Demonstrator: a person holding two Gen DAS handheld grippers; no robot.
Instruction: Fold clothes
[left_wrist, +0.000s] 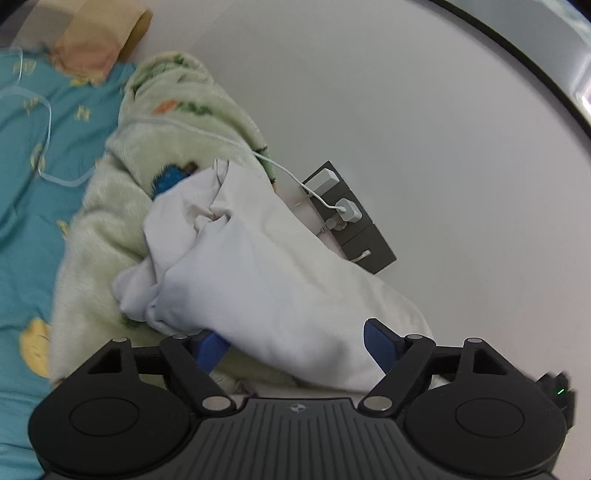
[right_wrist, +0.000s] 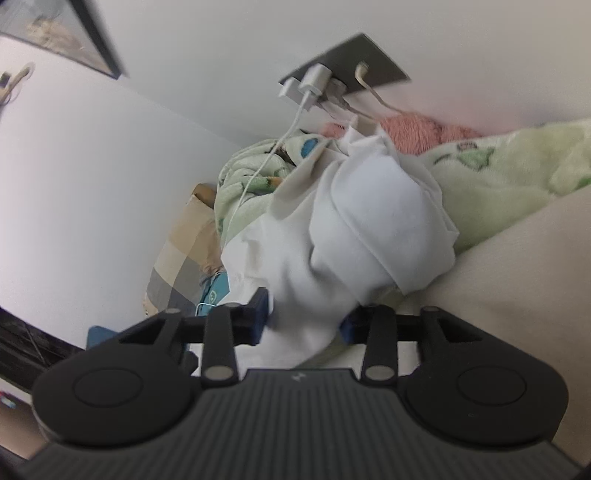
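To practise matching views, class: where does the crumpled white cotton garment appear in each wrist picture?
Left wrist: crumpled white cotton garment, centre, reaching the bottom.
Right wrist: centre, above the blue pads.
Shared landmark: grey wall socket plate with white chargers.

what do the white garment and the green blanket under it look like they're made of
White garment: thin, smooth matte woven or knit fabric, probably cotton, judging by its soft creases and folds. Green blanket: fluffy fleece or plush, likely synthetic, since it shows a fuzzy nap and a printed cartoon pattern.
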